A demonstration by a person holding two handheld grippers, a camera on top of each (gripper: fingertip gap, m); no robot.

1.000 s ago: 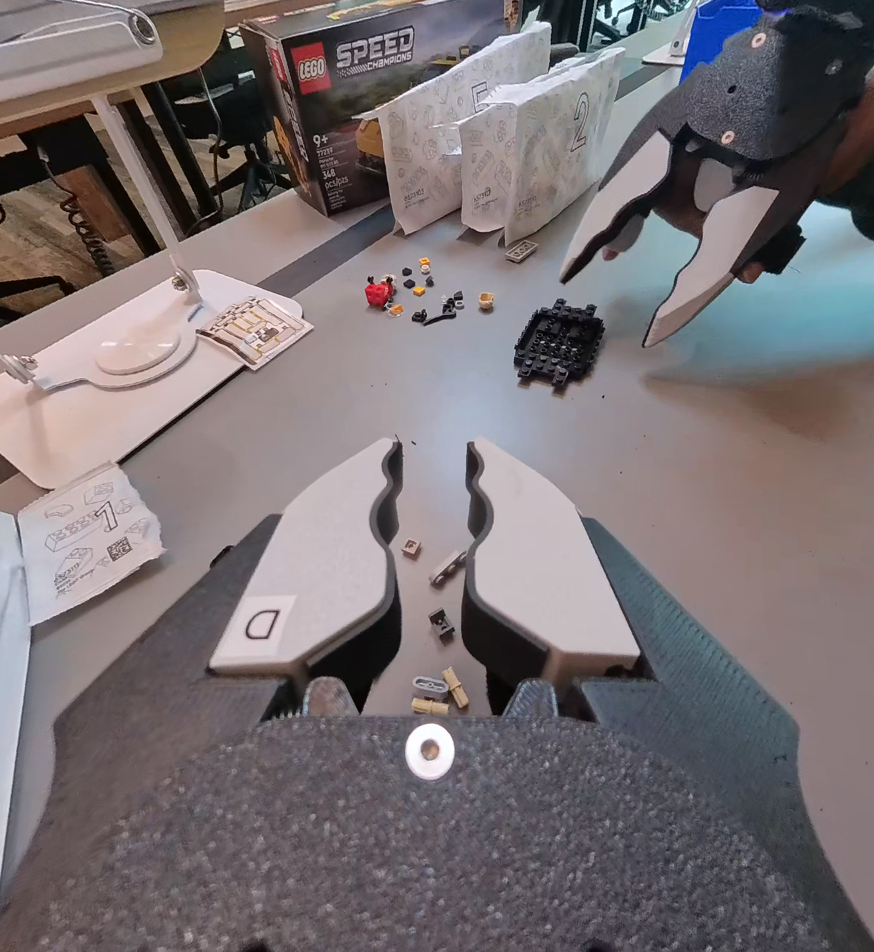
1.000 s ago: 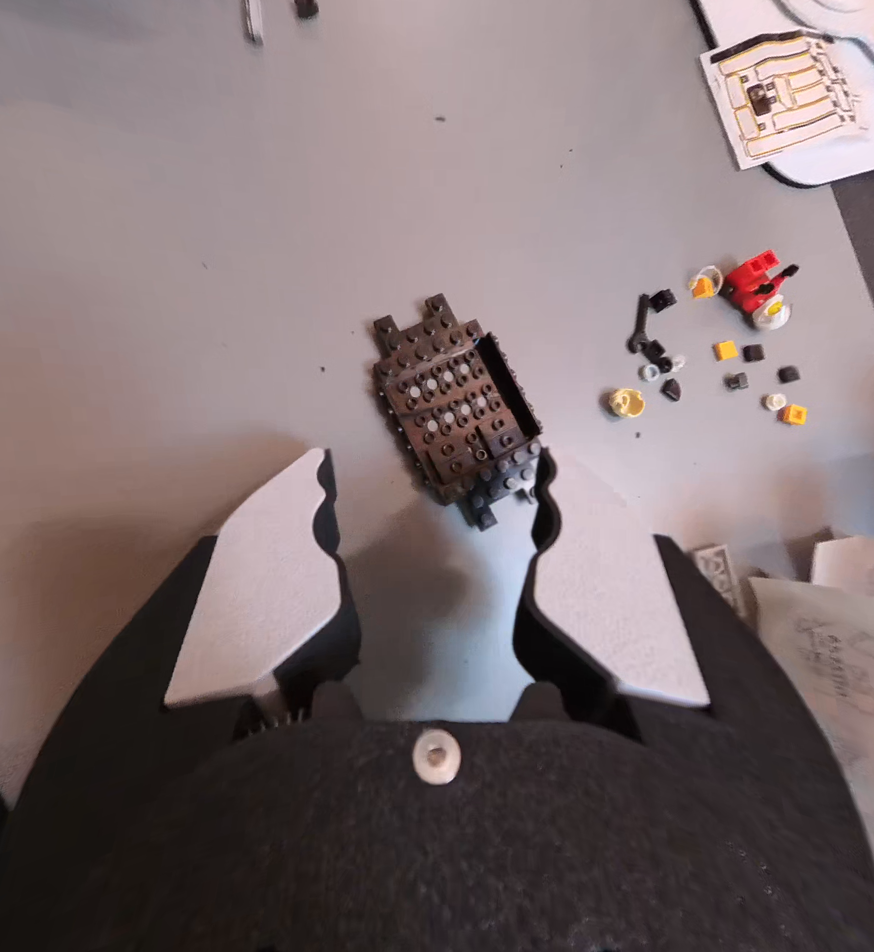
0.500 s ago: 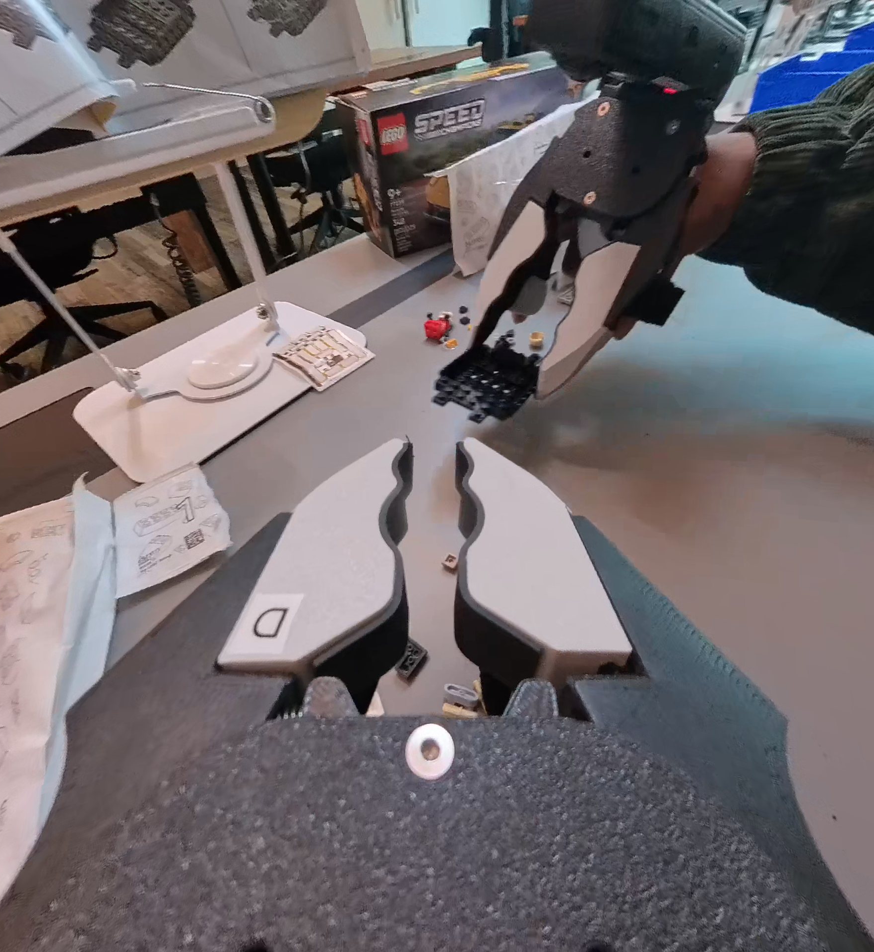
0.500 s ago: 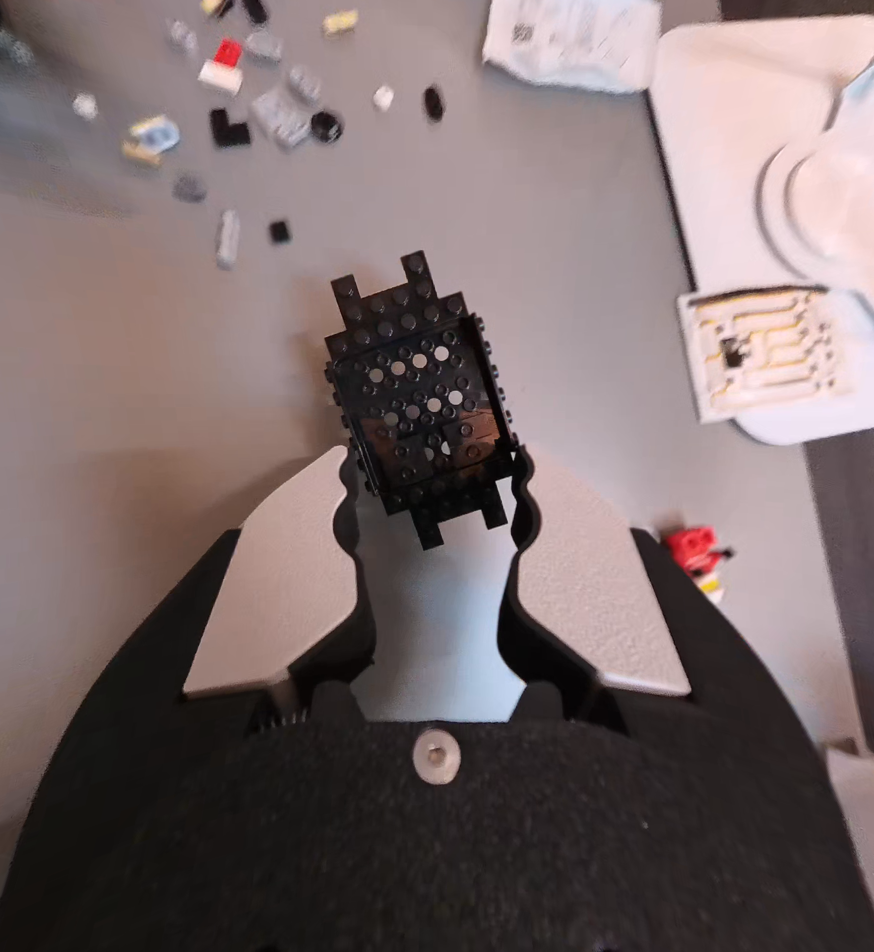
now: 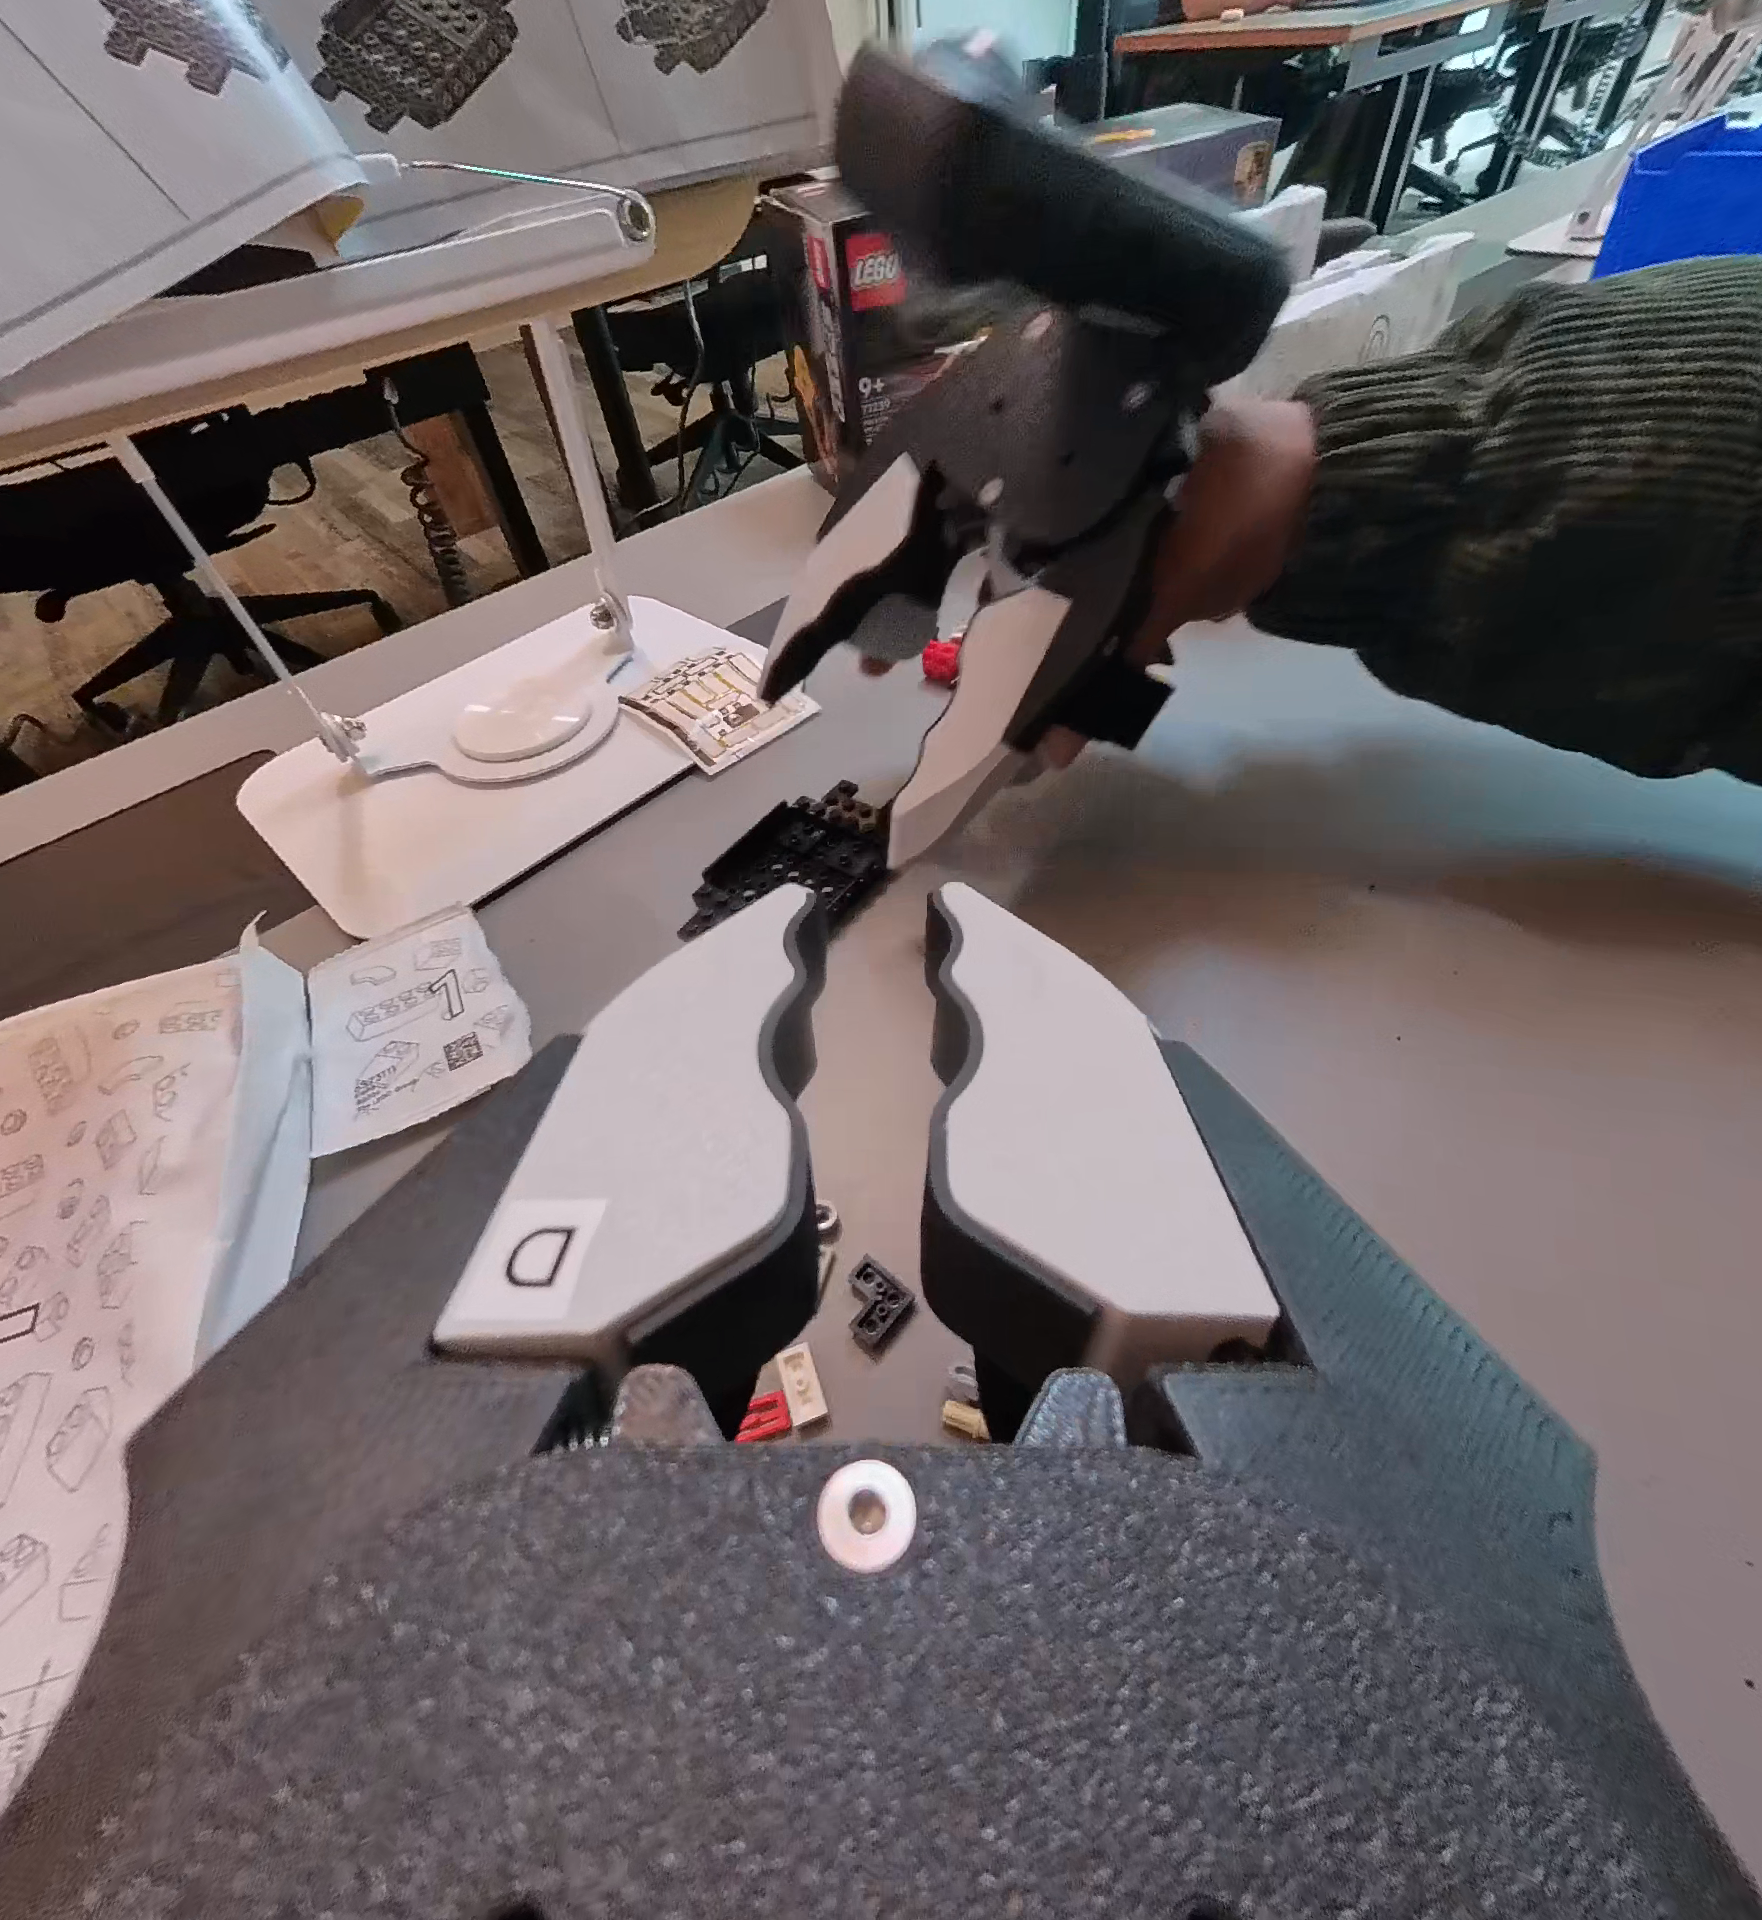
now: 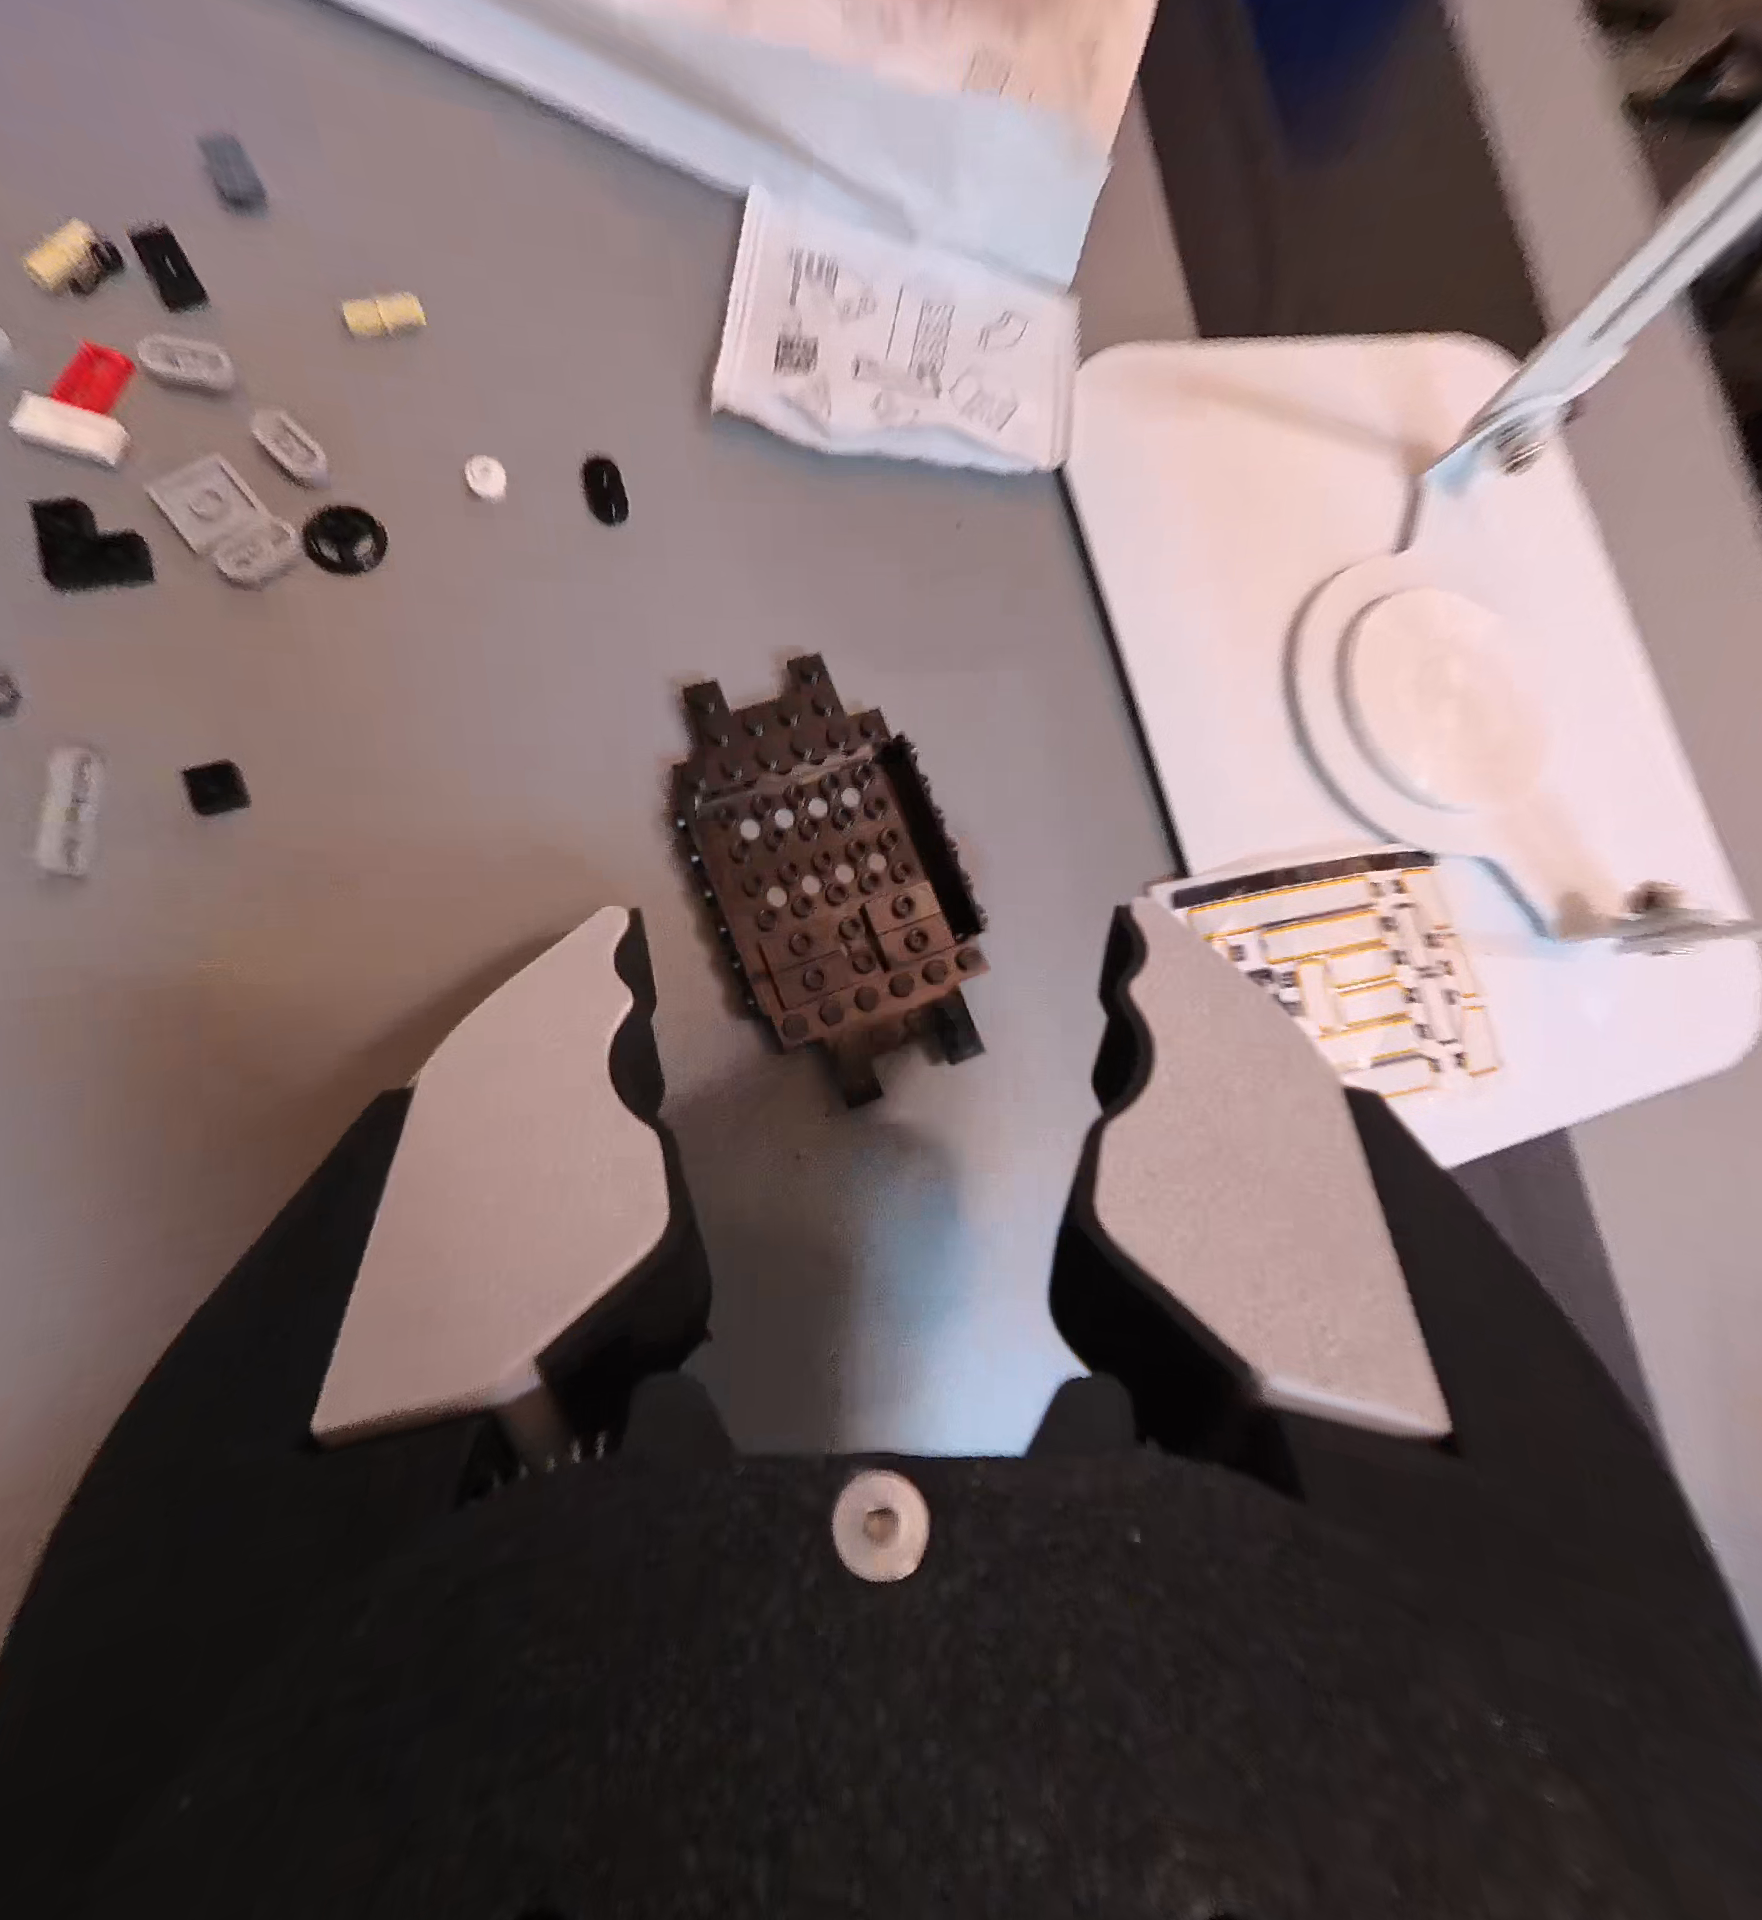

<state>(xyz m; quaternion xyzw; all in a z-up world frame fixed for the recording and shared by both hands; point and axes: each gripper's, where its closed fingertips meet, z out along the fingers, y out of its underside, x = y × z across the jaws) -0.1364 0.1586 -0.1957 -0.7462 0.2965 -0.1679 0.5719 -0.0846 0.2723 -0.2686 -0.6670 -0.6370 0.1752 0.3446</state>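
Observation:
A black brick assembly (image 6: 825,862) with a studded floor and a low wall lies flat on the grey table (image 6: 441,987). My right gripper (image 6: 872,925) hovers over it, wide open, with a clear gap between each pad and the assembly. In the left wrist view the right gripper (image 5: 841,769) points down, one fingertip beside the assembly (image 5: 794,847). My left gripper (image 5: 872,914) is just short of the assembly, its fingers a narrow gap apart with nothing between them. Small loose pieces, among them a black L-shaped plate (image 5: 882,1304), lie under it.
Several loose pieces (image 6: 129,468) lie to the left. A white stand base (image 6: 1376,623) with a sticker sheet (image 6: 1344,977) sits to the right. A torn paper bag (image 5: 409,1029), a printed sheet (image 5: 46,1247) and a toy box (image 5: 846,312) are nearby. My left gripper's tips are some 11 cm from the black L-shaped plate (image 5: 882,1304). It turns up in the right wrist view (image 6: 72,543) as well.
My right gripper took hold of the black assembly, carried it toward my left gripper, then opened and left it on the table. The left gripper's fingers stayed a narrow gap apart.

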